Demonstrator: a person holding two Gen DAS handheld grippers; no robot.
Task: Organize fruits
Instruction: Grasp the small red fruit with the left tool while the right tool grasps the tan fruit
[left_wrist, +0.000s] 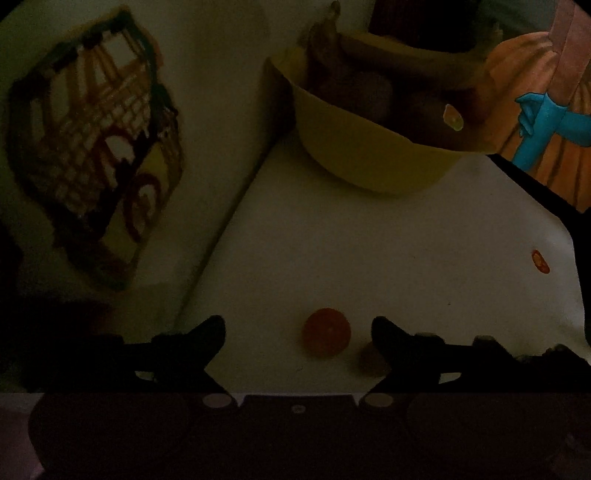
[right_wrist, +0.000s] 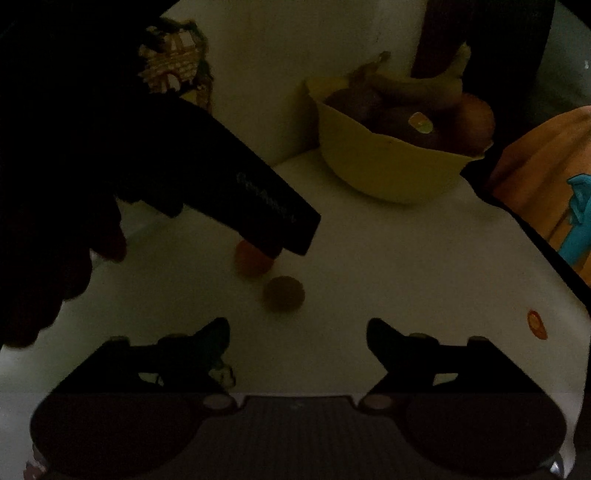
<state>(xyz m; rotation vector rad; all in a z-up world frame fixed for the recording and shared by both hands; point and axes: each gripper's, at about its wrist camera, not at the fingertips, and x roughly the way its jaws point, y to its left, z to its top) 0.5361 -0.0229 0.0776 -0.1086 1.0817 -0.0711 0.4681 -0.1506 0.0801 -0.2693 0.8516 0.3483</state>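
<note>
- Left gripper (left_wrist: 298, 334) hangs wide open, holding nothing, the orange fruit (left_wrist: 327, 333) between its fingers, so a pinch looks imminent.
- Right gripper (right_wrist: 298, 334) is wide open and empty too, just behind the brownish fruit (right_wrist: 283, 294).
- Yellow bowl (right_wrist: 384, 168) waits beyond, already loaded with fruit.
- Stickers show, but their print is too dim to read.

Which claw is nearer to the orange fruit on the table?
Left. The left claw is open with the orange fruit between its fingers; the right claw, also open, sits farther back from it.
</note>
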